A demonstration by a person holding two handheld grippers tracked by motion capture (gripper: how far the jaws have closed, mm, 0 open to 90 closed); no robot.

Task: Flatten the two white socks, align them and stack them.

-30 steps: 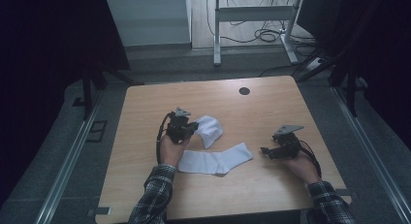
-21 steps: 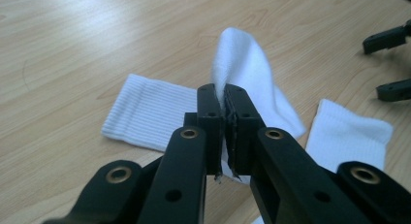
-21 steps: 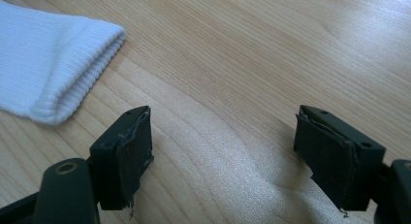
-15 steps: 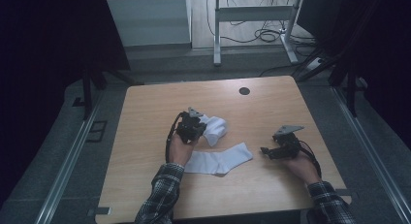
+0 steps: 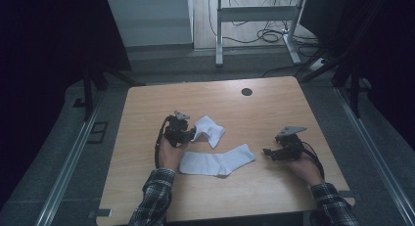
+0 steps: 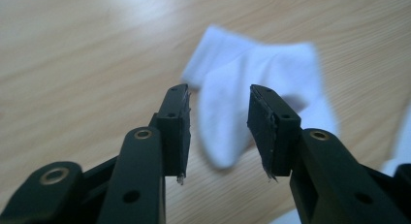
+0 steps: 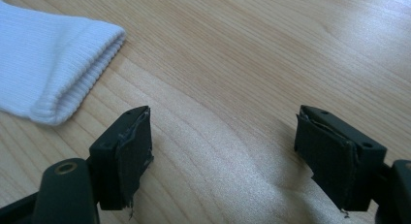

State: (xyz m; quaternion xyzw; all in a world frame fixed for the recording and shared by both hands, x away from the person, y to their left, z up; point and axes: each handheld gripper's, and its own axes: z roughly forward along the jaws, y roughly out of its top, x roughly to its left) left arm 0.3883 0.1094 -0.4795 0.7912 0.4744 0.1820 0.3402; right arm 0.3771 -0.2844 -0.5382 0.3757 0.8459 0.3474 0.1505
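Two white socks on the wooden table (image 5: 147,108). Folded sock (image 5: 209,130) lies bunched a bit left of centre; flat sock (image 5: 218,161) lies stretched out just near of it, cuff end pointing right. The two look close, whether touching at the fold I cannot tell.

Left gripper (image 5: 192,134) sits at the left edge of the folded sock, held by the left hand (image 5: 170,155). Its jaws have just been opening; in the left gripper view they stand parted with a gap, pads (image 6: 180,129) off the cloth, folded sock (image 6: 257,93) lying on the table beyond them, nothing pinched.

Right gripper (image 5: 267,151) rests on the right side of the table, right hand (image 5: 303,166) behind it, pointing left toward the flat sock's cuff but apart from it. Jaws spread wide, bare wood between them; ribbed cuff of the flat sock (image 7: 48,69) lies far-left of the jaws in the right gripper view, not touched.
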